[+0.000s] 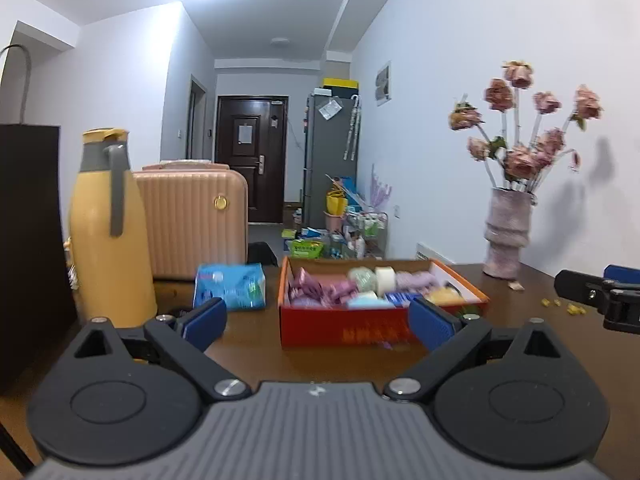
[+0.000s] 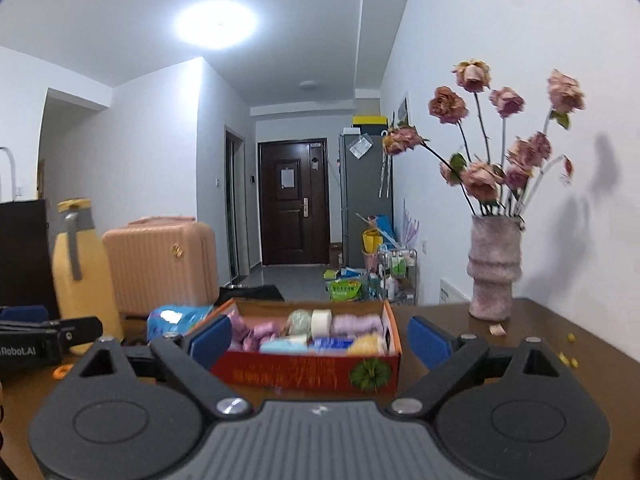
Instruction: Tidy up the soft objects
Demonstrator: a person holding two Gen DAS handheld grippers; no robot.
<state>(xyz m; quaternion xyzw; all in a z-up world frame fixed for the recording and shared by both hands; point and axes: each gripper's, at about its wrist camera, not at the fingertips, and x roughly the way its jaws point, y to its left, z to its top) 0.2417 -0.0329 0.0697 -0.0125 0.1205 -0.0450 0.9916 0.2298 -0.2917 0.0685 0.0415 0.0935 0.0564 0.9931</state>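
Brown table [image 1: 256,344], red box [image 1: 344,330] of soft goods beyond both grippers' spread, empty fingers [image 1: 204,320].

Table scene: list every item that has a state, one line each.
left gripper: open, holding nothing
right gripper: open, holding nothing
red box: lidless, packed with soft packs and rolls
blue tissue pack: outside the box, lying on the table
yellow flask: upright, lid on
pink suitcase: closed, upright
vase: upright, holding dried roses
door: shut

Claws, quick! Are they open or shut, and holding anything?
Left claw: open, holding nothing.
Right claw: open, holding nothing.
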